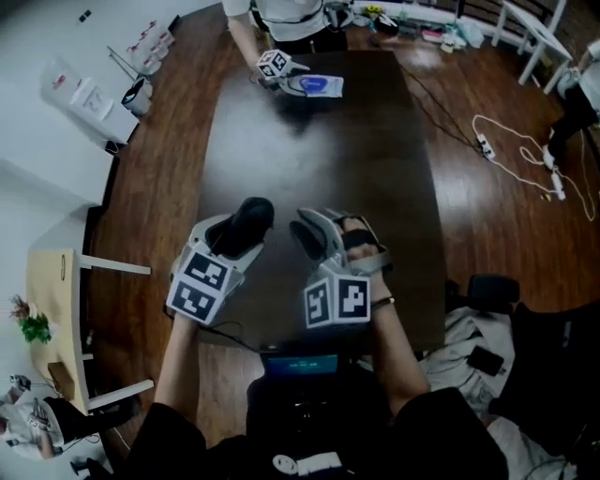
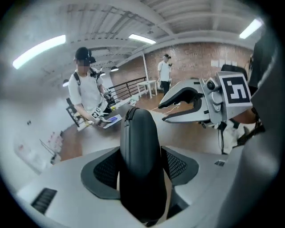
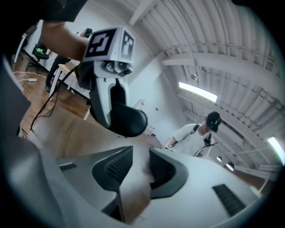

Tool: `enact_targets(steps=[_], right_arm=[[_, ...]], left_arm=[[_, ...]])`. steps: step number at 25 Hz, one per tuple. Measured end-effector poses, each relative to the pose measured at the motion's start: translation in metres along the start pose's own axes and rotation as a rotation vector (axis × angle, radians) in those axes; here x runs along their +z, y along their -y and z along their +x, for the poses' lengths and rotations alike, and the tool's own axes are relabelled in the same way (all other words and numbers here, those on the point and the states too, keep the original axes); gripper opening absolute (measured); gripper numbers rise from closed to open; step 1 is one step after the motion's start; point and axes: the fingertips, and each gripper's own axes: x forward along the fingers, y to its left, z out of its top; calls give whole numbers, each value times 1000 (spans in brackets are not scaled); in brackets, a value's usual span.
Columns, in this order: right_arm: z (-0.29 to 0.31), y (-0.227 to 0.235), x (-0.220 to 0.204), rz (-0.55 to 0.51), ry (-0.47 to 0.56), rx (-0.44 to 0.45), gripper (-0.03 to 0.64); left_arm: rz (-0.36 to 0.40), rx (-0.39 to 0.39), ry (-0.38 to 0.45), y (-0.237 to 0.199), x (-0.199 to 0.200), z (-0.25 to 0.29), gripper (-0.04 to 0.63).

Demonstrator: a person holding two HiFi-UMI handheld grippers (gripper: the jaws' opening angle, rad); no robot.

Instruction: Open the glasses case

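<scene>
Now glasses case (image 2: pixel 138 133) in left hand-held gripper (image 2: pixel 140 171)

Dark table (image 1: pixel 319 159) bears one blue-white item (image 1: pixel 322 86).

glasses case (image 1: pixel 251 214): 1 | left claw (image 1: pixel 239 234): 1 | right claw (image 1: pixel 312 232): 1 | table (image 1: pixel 319 141): 1

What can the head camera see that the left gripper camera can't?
Only the head view shows the white cable on the floor and a small green plant. Only the left gripper view shows the ceiling lights and a far person by the brick wall. Both show the black glasses case clamped in the left gripper, the open right gripper, and the white-shirted person across the table.
</scene>
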Motion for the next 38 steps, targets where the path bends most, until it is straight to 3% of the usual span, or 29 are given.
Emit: enact_targets(steps=[2, 3, 5, 7, 13, 18, 20, 24, 25, 28, 30, 32, 33, 38], right_arm=[[6, -11, 20, -33, 35, 26, 144], [8, -15, 27, -43, 45, 32, 144], [9, -21, 33, -45, 47, 33, 144], [8, -20, 35, -16, 33, 9, 143], [7, -6, 43, 49, -27, -49, 140], [7, -12, 53, 69, -82, -26, 140], [5, -8, 57, 94, -92, -61, 133], [0, 8, 63, 68, -116, -193, 60], [-1, 7, 64, 44, -121, -201, 27], [-4, 2, 67, -79, -138, -242, 20], [-5, -4, 71, -104, -143, -229, 45], [-3, -16, 78, -46, -135, -159, 69], [-3, -19, 82, -14, -123, -139, 118], [-2, -10, 94, -16, -131, -231, 138]], left_arm=[[52, 81, -25, -11, 5, -15, 281], [25, 71, -7, -10, 8, -18, 281], [-87, -10, 69, -1, 17, -22, 281], [-141, -66, 127, 7, 21, -26, 281], [-131, -128, 207, 11, 25, -41, 279], [-177, -220, 317, 13, 32, -56, 278], [-185, -233, 351, 12, 32, -60, 278], [-145, -221, 378, 9, 25, -63, 278], [-137, -219, 388, 10, 23, -63, 278], [-136, -226, 422, 11, 21, -64, 278], [-146, -226, 443, 7, 20, -68, 276], [-159, -223, 466, -1, 21, -75, 276], [-160, -221, 475, -3, 21, -79, 276], [-87, -201, 477, -3, 23, -91, 276]])
